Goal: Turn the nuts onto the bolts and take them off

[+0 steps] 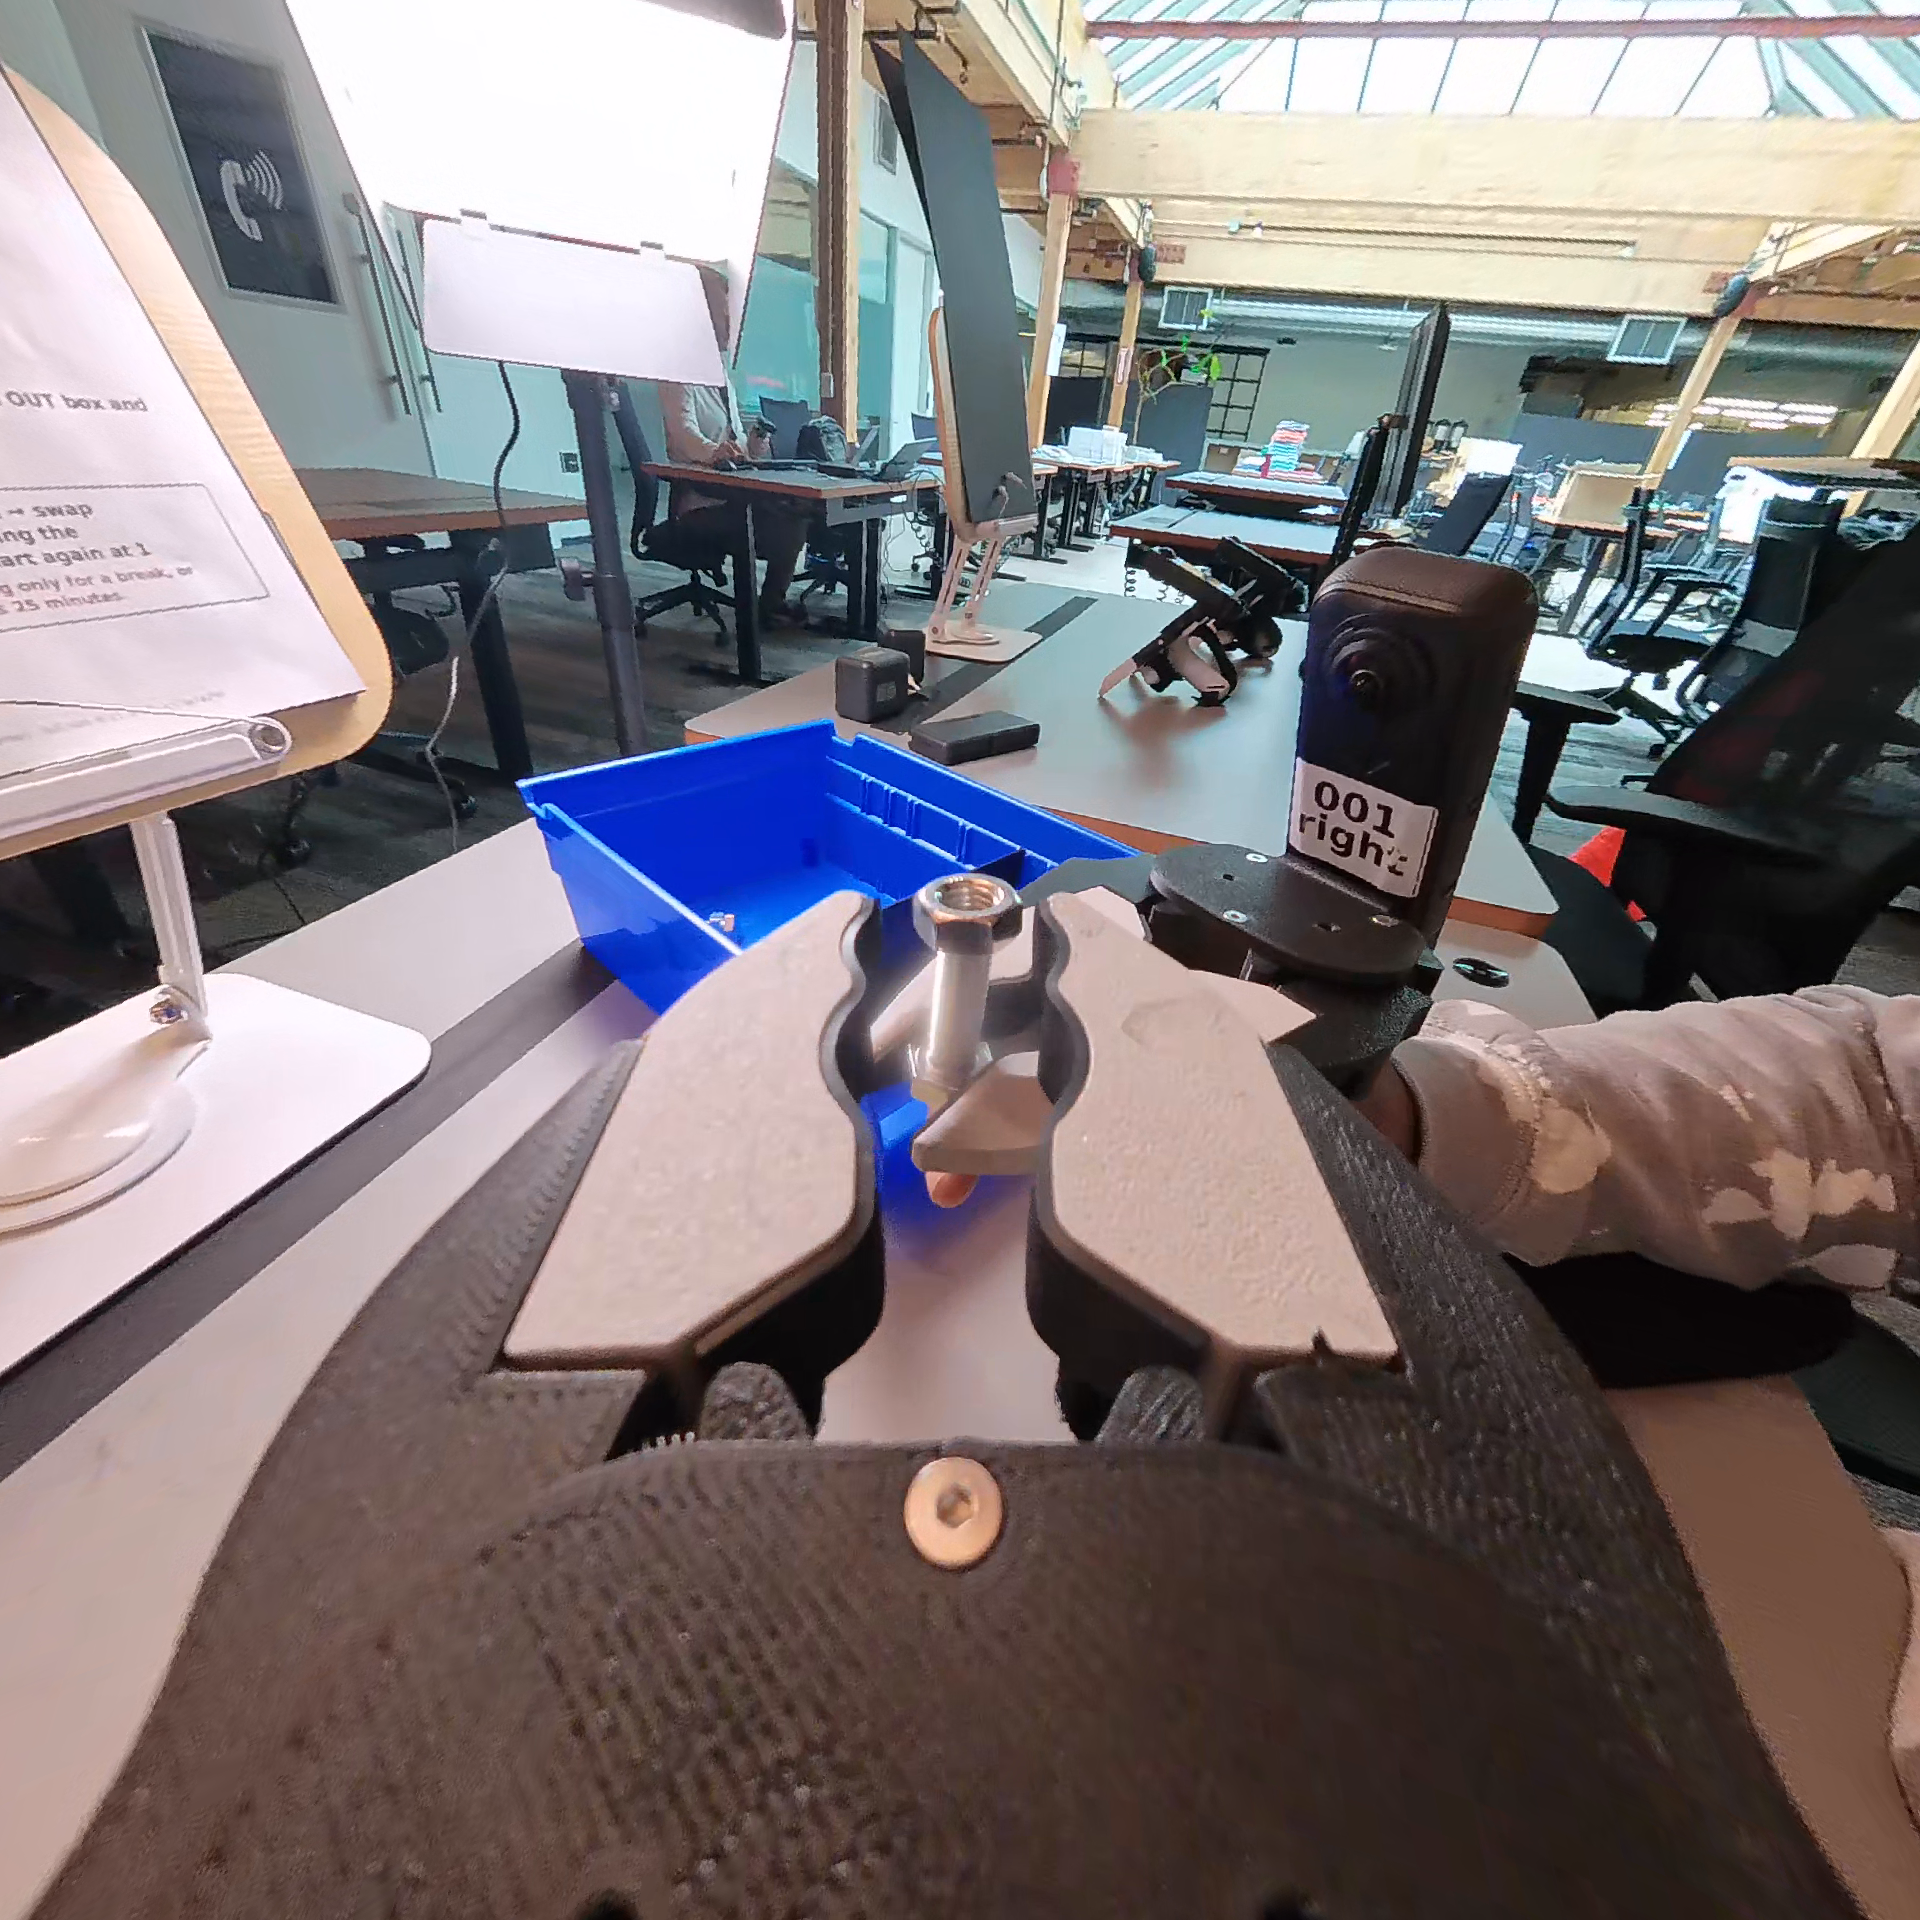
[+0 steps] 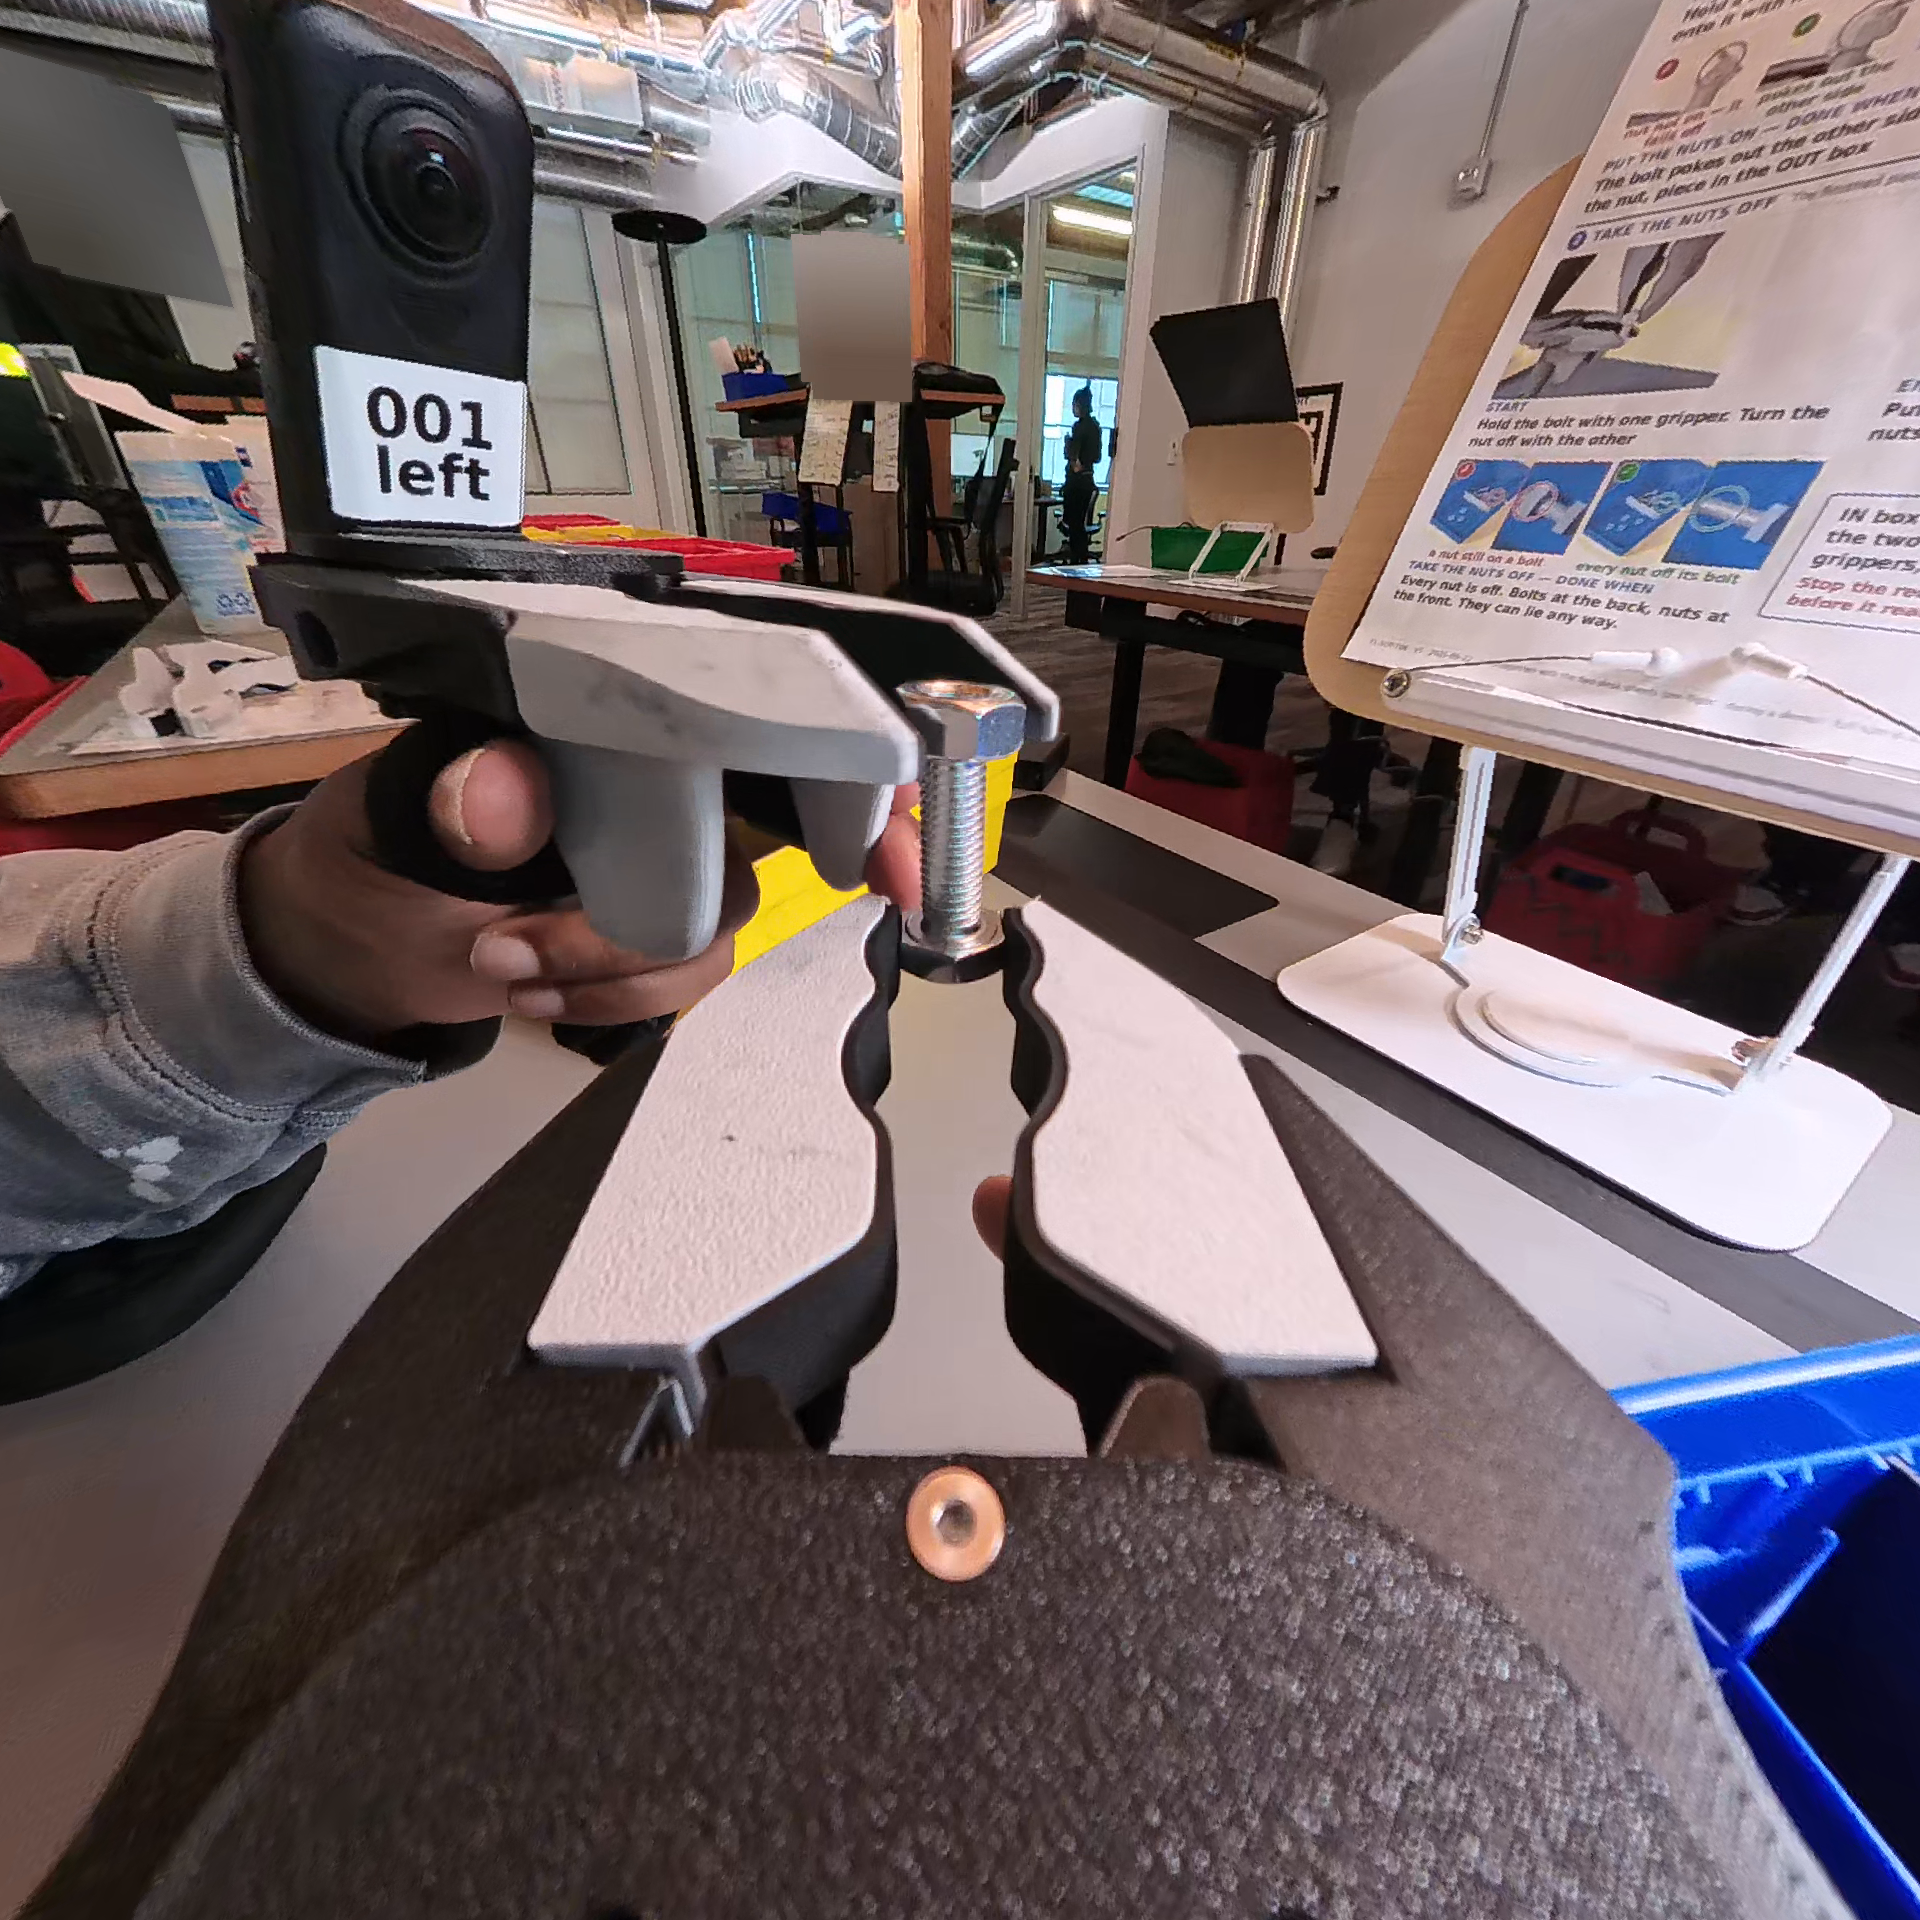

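Observation:
A silver bolt [image 2: 953, 831] stands upright, head at the top, above the grey table [image 2: 1143, 1299]. My left gripper [image 2: 971, 707] comes in from the left and is shut on the bolt's hex head. My right gripper [image 2: 953, 940] is lower and is shut on the nut [image 2: 948, 951], which sits on the bottom end of the thread. In the left wrist view the bolt [image 1: 951, 997] hangs between the tips of my left gripper [image 1: 956, 925]. The right gripper's grey fingers [image 1: 982, 1132] show below it through the gap.
A blue bin [image 1: 727, 831] stands just beyond the grippers with a small nut [image 1: 722, 920] inside; its corner shows in the right wrist view [image 2: 1818, 1538]. A yellow bin [image 2: 790, 894] sits behind the left gripper. An instruction stand [image 2: 1610, 1101] stands close by. Another table lies beyond. Tip to tip, the grippers are about 4 cm apart.

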